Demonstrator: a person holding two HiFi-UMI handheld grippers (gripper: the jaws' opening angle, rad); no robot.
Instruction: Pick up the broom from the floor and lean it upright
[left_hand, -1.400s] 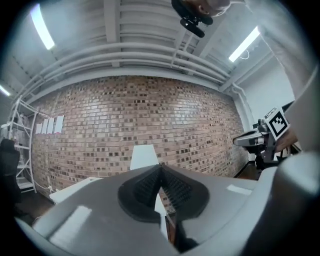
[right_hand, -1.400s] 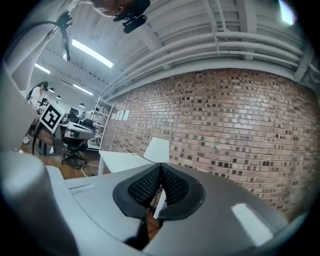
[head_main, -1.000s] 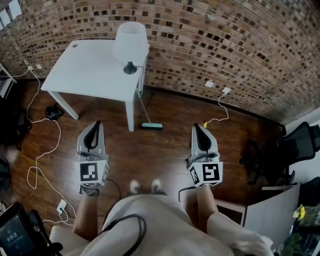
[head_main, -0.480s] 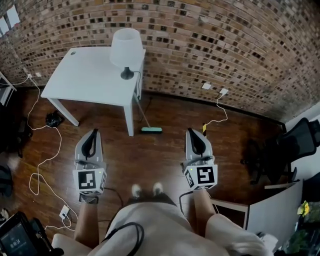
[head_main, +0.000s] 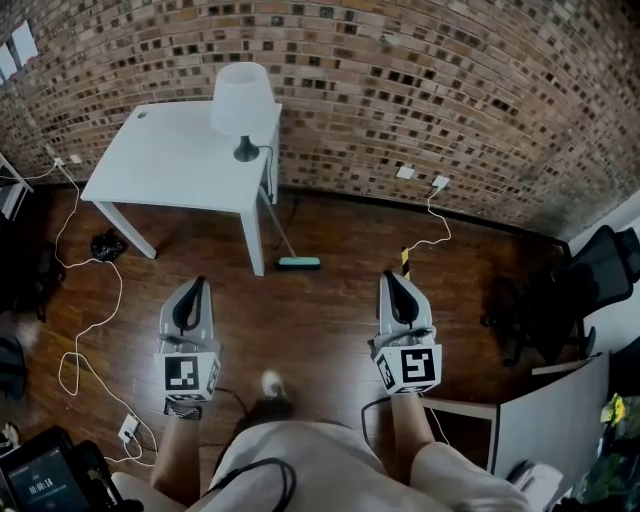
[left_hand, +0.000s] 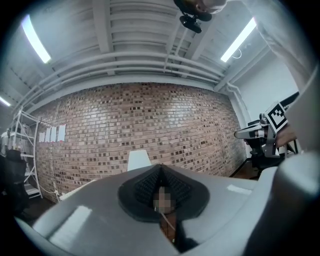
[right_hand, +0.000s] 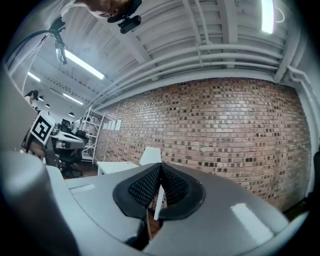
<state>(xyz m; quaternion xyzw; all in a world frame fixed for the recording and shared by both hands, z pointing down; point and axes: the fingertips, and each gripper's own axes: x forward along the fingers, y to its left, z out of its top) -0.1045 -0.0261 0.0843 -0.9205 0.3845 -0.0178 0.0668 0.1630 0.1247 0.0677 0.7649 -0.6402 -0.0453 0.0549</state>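
Note:
The broom (head_main: 297, 263) stands with its teal head on the wood floor and its thin handle slanting up against the corner of the white table (head_main: 170, 160). My left gripper (head_main: 193, 286) is held level on the near side of the table, shut and empty. At the same height further right, my right gripper (head_main: 393, 278) is also shut and empty. Both are well short of the broom, which stands between them and further off. The left gripper view shows black pads (left_hand: 150, 187) pressed together, and the right gripper view shows the same (right_hand: 172, 185).
A white lamp (head_main: 243, 100) stands on the table's far right corner by the brick wall (head_main: 420, 90). White cables (head_main: 90, 310) trail over the floor at left, and another cable (head_main: 425, 240) runs from the wall. An office chair (head_main: 570, 300) and a white cabinet (head_main: 545, 410) stand at right.
Both grippers have drawn back a little from the table and broom, still side by side. One of the person's feet has gone out of sight. The broom has not moved.

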